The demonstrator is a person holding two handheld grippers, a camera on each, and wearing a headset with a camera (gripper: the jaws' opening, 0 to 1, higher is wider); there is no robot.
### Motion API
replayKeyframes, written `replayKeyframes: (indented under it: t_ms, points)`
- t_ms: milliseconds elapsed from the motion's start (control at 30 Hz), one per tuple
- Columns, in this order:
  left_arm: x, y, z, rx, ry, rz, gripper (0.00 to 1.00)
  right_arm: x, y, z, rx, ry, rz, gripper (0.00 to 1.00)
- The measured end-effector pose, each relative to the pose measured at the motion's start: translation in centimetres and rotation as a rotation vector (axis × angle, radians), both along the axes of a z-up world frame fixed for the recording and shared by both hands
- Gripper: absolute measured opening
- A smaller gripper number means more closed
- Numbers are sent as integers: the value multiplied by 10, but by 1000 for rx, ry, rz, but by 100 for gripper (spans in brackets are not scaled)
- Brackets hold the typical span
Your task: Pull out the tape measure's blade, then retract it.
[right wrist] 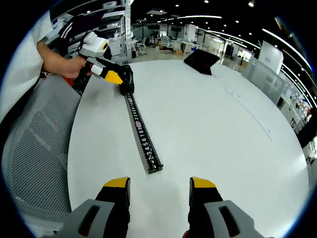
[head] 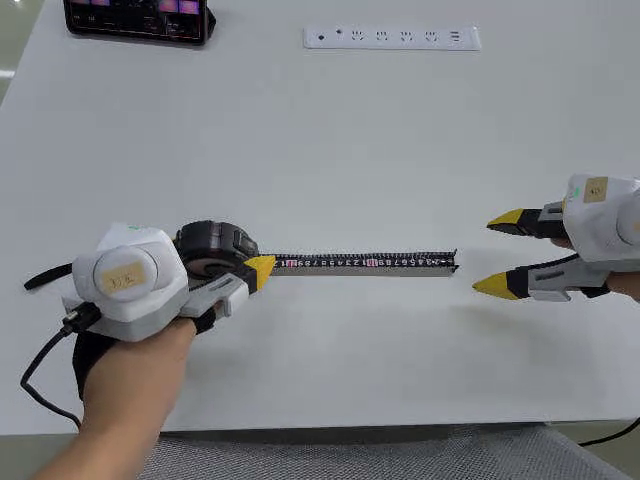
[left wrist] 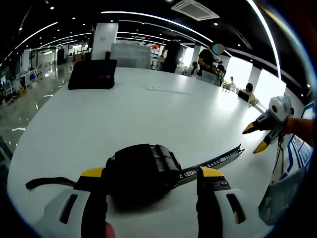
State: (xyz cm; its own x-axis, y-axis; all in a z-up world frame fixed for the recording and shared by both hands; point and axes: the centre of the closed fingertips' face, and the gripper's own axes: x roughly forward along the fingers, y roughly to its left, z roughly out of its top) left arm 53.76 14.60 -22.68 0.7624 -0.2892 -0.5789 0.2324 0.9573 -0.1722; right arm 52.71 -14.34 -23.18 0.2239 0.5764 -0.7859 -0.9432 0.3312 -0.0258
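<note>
Tape measure case (head: 213,245) is clamped by left gripper (left wrist: 152,173) on table (head: 350,130); blade (head: 365,262) lies extended flat. Right gripper (head: 498,252) is spread, empty, near its tip. Case should be held steady for retraction.

Tape measure case (head: 215,248) on table (head: 330,140) at left, between left gripper (left wrist: 152,173) jaws; blade (head: 365,262) runs right, flat on table. Right gripper (head: 488,255) just past blade tip, apart. Power strip (head: 392,38) far centre; tablet (head: 138,20) far left
</note>
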Motion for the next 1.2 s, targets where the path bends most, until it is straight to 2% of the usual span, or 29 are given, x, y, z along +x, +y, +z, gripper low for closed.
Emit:
replayKeyframes:
  t_ms: [233,600,1200]
  points:
    - [3,3,-1,-17,6,42,68,2,5,-3,-14,4,43,40]
    - [6,7,-5,-7,19,90,65,3,11,-11,-45,17,108,33]
    - [7,9,-7,-9,23,115,61,4,16,-16,-62,28,139,29]
